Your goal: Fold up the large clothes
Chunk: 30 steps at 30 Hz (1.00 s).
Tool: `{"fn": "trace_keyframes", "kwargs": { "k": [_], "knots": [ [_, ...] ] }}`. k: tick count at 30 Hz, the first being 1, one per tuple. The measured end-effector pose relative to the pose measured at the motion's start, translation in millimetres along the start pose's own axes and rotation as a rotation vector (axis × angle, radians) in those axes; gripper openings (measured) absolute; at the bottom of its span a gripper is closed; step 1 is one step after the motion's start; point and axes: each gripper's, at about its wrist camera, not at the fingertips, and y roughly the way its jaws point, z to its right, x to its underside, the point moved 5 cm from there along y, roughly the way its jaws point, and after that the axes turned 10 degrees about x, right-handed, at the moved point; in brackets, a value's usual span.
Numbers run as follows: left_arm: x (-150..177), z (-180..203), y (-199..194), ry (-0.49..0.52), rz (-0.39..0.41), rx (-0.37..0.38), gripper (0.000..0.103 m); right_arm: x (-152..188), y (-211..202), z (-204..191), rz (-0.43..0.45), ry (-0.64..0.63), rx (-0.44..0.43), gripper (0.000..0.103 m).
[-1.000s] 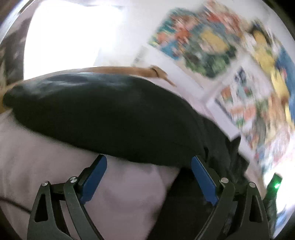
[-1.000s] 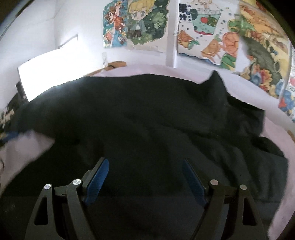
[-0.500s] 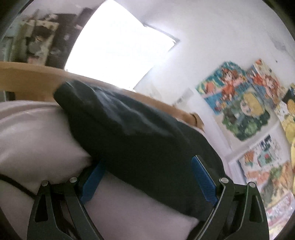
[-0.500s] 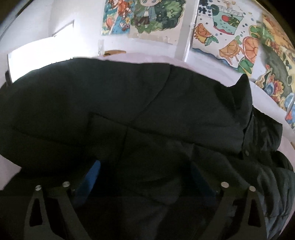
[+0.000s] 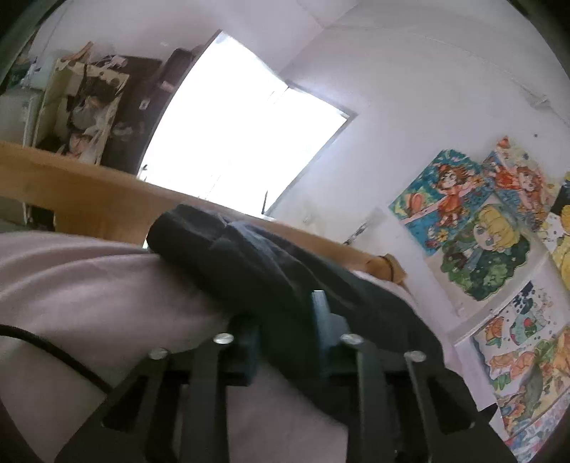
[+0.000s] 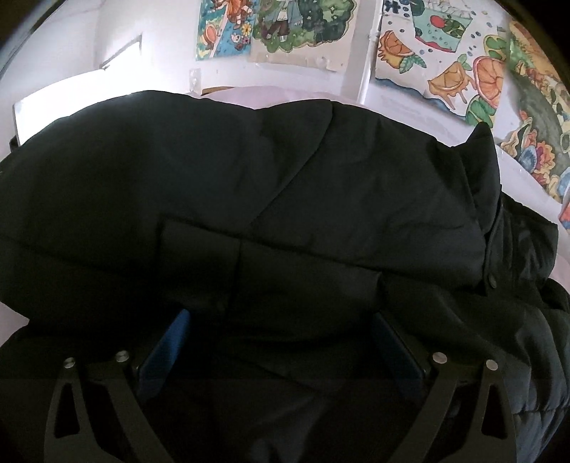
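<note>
Presently, the black jacket (image 6: 270, 199) is spread over the pink bed sheet (image 5: 89, 292), reaching toward the wooden footboard (image 5: 82, 199) edge of the bed. The left tool (image 5: 285, 342) is clenched on a fold of the jacket's sleeve (image 5: 256, 263), blue pads (image 5: 320, 313) pressed into the cloth. The right tool (image 6: 281, 345) is held released, jaws spread apart, with jacket fabric lying between them. Cartoon posters (image 6: 295, 28) are seen on the wall behind.

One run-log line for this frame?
left gripper: shut on black jacket | right gripper: open over jacket | surface: pink bedsheet
</note>
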Motion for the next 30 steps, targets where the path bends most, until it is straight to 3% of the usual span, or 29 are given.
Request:
{"fn": "trace_keyframes", "kwargs": {
  "k": [5,10,14,17,21,26,30],
  "knots": [
    [-8,32,-19,0.114,0.070,0.101,0.010,-9,-28,14,0.090,0.066,-0.075,0.102],
    [-13,97,-52,0.288,0.118,0.310,0.008,-18,-61,46,0.108,0.149,-0.153,0.102],
    [-11,153,-76,0.426,0.129,0.464,0.007,-17,-81,80,0.136,0.129,-0.102,0.102],
    [2,191,-82,0.485,0.046,0.586,0.007,-9,-94,121,0.130,0.234,-0.096,0.102],
    [24,235,-91,0.518,-0.056,0.742,0.006,2,-104,176,0.071,0.433,-0.158,0.102],
    [57,283,-108,0.597,-0.132,0.855,0.006,27,-129,228,0.051,0.575,-0.231,0.102],
    [99,323,-114,0.694,-0.211,0.916,0.005,49,-148,262,0.051,0.589,-0.230,0.102]
  ]
}}
